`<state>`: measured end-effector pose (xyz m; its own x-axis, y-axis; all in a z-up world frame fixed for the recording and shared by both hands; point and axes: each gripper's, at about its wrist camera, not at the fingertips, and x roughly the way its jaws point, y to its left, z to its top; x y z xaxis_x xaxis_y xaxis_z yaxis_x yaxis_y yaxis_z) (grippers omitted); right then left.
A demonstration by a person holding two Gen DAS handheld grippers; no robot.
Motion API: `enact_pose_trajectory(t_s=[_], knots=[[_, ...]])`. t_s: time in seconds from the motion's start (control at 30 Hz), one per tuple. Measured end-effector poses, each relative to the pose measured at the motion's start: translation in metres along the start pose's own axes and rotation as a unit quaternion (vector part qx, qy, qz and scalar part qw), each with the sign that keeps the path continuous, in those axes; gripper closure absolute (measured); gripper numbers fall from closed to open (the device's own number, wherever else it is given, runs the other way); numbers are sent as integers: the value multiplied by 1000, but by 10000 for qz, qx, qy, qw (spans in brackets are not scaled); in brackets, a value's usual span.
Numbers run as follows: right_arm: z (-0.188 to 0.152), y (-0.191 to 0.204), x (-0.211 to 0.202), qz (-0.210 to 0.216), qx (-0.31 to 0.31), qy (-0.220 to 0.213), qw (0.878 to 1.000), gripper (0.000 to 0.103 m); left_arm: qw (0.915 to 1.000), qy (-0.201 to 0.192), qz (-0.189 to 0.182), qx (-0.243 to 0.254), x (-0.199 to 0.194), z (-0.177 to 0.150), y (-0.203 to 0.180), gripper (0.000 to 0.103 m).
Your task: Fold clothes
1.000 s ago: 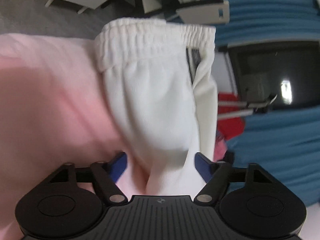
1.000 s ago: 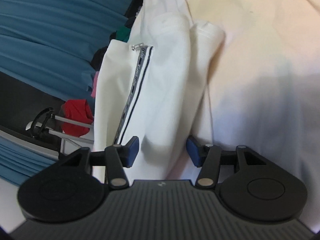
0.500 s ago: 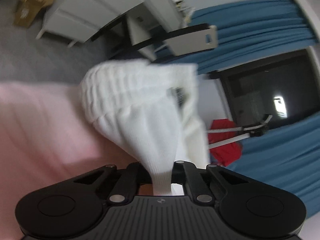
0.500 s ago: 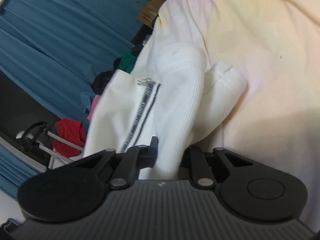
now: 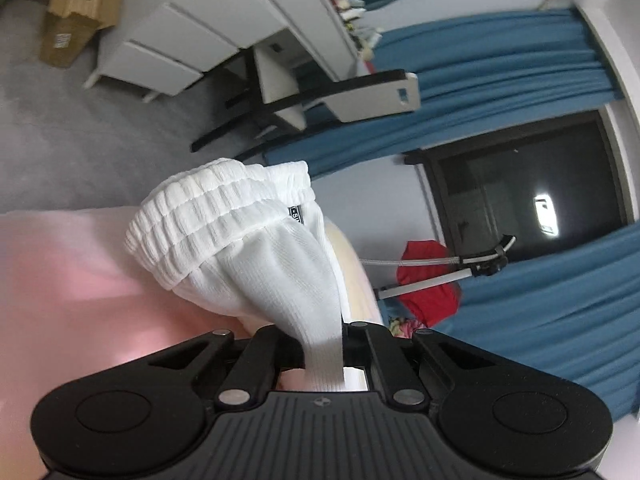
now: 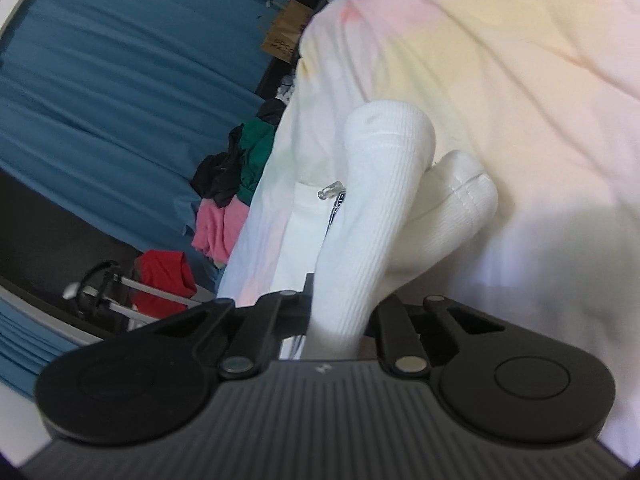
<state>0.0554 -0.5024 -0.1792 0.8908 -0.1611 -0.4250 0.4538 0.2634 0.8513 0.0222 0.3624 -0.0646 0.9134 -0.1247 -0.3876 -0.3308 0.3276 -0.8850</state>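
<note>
Left gripper pinches the white pants near the waistband; right gripper clamps a leg above the bed.

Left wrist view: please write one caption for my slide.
Left gripper shut on white trousers near the elastic waistband.

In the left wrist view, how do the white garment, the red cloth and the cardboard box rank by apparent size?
1. White garment, largest, though closest to the camera.
2. Red cloth and cardboard box look about alike; both are far, so no ranking.
</note>
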Motion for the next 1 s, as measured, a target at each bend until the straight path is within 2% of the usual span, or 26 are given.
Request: enact_pose_trajectory(t_s=[0.1,0.23,0.37,0.43,0.47,0.5,0.6,0.67,0.73,0.8,0.87,0.9,1.0], knots=[[2,-17,-21,-78,137,158,9998,90,9992,124,369,128,-22,0,16,98],[6,-42,-39,-263,399,480,9977,90,9962,378,754,237,-30,-2,33,96],[4,-51,-34,-307,539,582,9964,90,9902,410,1048,825,-41,-9,28,86],[2,-51,-34,-326,520,603,9963,90,9848,405,1253,1134,-47,-14,20,72],[0,-51,-34,-330,522,616,9962,88,9803,357,1402,1347,-51,-18,14,53],[-1,-51,-34,-334,523,628,9961,88,9745,298,1560,1586,-55,-22,7,40],[-5,-51,-35,-347,527,667,9958,85,9493,11,1903,2504,-68,-39,-17,29],[-5,-51,-32,-312,514,720,9956,72,9321,-122,1987,3027,-75,-55,-33,26],[-6,-50,-29,-231,456,718,9961,64,9169,-189,1898,3506,-79,-70,-48,23],[-6,-48,-24,-230,405,729,9963,63,9015,-243,1761,3946,-79,-85,-62,21],[-7,-47,-18,-245,370,749,9962,63,8897,-225,1628,4260,-74,-98,-74,19],[-7,-47,-17,-236,377,748,9962,63,8862,-166,1564,4357,-70,-105,-79,19],[-6,-47,-13,-131,523,667,9963,62,8877,65,1343,4404,-56,-127,-91,19]])
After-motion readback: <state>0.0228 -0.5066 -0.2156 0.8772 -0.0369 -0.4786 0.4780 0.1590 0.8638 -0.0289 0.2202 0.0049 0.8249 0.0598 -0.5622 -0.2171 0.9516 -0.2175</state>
